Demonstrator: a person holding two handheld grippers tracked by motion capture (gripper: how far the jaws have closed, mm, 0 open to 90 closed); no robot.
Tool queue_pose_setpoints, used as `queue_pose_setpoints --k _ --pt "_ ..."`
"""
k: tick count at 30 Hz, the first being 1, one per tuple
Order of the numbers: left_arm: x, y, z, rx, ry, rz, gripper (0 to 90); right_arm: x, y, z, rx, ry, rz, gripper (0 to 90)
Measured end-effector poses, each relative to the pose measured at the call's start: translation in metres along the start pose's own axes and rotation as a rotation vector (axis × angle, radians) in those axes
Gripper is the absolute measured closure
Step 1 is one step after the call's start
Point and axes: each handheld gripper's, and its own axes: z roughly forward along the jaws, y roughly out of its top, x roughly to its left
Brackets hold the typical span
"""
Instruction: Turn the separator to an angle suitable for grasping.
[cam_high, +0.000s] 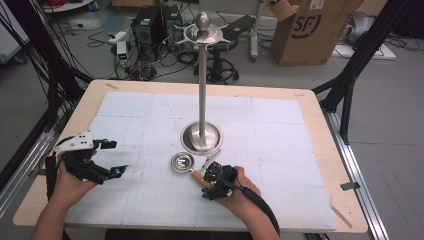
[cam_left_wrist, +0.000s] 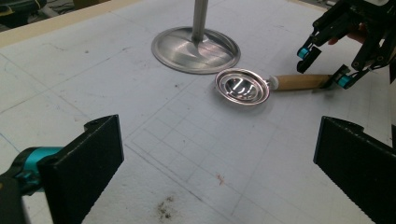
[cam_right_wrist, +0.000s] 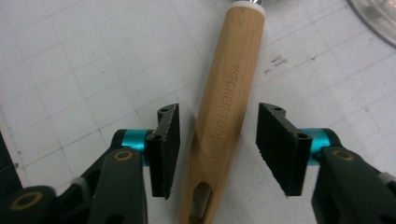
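Note:
A small metal ladle lies flat on the white mat, its round bowl (cam_high: 183, 162) (cam_left_wrist: 242, 86) just in front of the stand's base. Its wooden handle (cam_high: 199, 175) (cam_left_wrist: 299, 82) (cam_right_wrist: 229, 93), printed "KITCHEN TOOL", points toward my right hand. My right gripper (cam_high: 206, 184) (cam_left_wrist: 324, 67) (cam_right_wrist: 218, 140) straddles that handle near its slotted end. A small gap shows between each ribbed pad and the wood, so it is open. My left gripper (cam_high: 116, 158) (cam_left_wrist: 219, 158) rests over the mat at the left, jaws wide and nothing between them.
A tall steel stand (cam_high: 202, 100) with a round dished base (cam_left_wrist: 196, 49) (cam_right_wrist: 378, 18) and hooks at its top rises from the middle of the mat (cam_high: 150, 115). Beyond the table's far edge are a cardboard box (cam_high: 315, 30), computer gear and cables on the floor.

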Motion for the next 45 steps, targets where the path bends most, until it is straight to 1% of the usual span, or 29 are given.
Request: queue_pose_setpoints --k 3,6,8,9,13,14,16,17,22,24,26,29,32,33,36,38,40,43,44,45 --pt "0.0 0.0 0.0 0.004 -0.002 -0.001 2.0 0.001 0.001 0.003 0.027 -0.01 -0.008 51.2" --pt "0.0 0.0 0.0 0.004 -0.002 0.001 2.0 0.001 0.001 0.003 0.028 -0.004 -0.008 54.8" --pt "0.0 0.0 0.001 0.002 -0.001 0.001 2.0 0.0 0.0 0.003 0.025 -0.002 -0.016 58.2" --pt "0.0 0.0 0.0 0.003 -0.001 0.001 2.0 0.0 0.0 0.003 0.025 -0.002 -0.016 58.2" --pt "0.0 0.0 0.0 0.003 -0.002 -0.001 2.0 -0.003 -0.002 0.0 0.03 -0.024 -0.001 60.9" --pt "0.0 0.0 0.001 0.004 0.001 0.0 2.0 -0.006 -0.004 -0.001 0.037 -0.032 0.002 62.3" --pt "0.0 -0.001 0.001 0.006 -0.001 0.0 2.1 -0.007 -0.005 -0.001 0.035 -0.032 0.0 62.7" --pt "0.0 -0.001 0.001 0.007 0.001 0.0 2.1 -0.008 -0.005 -0.001 0.032 -0.029 0.008 63.1" --pt "0.0 -0.001 0.002 0.011 -0.001 0.0 2.1 -0.008 -0.006 -0.002 0.033 -0.026 0.017 64.4" --pt "0.0 -0.001 0.001 0.011 -0.002 0.0 2.0 -0.009 -0.007 -0.003 0.024 -0.02 0.015 66.6" --pt "0.0 -0.001 0.001 0.009 -0.002 -0.001 2.1 -0.011 -0.008 -0.005 0.009 -0.016 0.023 68.0" --pt "0.0 -0.001 0.002 0.011 0.0 0.0 2.0 -0.012 -0.01 -0.005 -0.002 -0.007 0.015 67.6" --pt "0.0 -0.001 0.002 0.01 -0.002 -0.001 2.0 -0.015 -0.011 -0.004 -0.002 0.035 0.031 63.8" --pt "0.0 -0.001 0.002 0.01 0.0 -0.001 2.0 -0.015 -0.011 -0.003 -0.002 0.039 0.035 62.4" --pt "0.001 -0.002 0.002 0.011 0.002 -0.003 2.0 -0.015 -0.01 -0.003 -0.004 0.039 0.05 60.8" --pt "0.001 -0.002 0.002 0.013 0.002 -0.003 2.0 -0.015 -0.01 -0.002 -0.003 0.041 0.049 61.0" --pt "0.001 -0.002 0.002 0.012 0.003 -0.004 2.1 -0.015 -0.009 -0.001 0.009 0.044 0.043 61.5" --pt "0.001 -0.002 0.003 0.017 0.003 -0.003 2.0 -0.014 -0.008 -0.001 0.02 0.032 0.042 64.5" --pt "0.001 -0.002 0.003 0.018 0.003 -0.004 2.0 -0.013 -0.007 0.0 0.032 0.019 0.032 65.1" --pt "0.001 -0.003 0.003 0.018 0.003 -0.004 2.0 -0.013 -0.007 0.0 0.032 0.019 0.032 65.1"
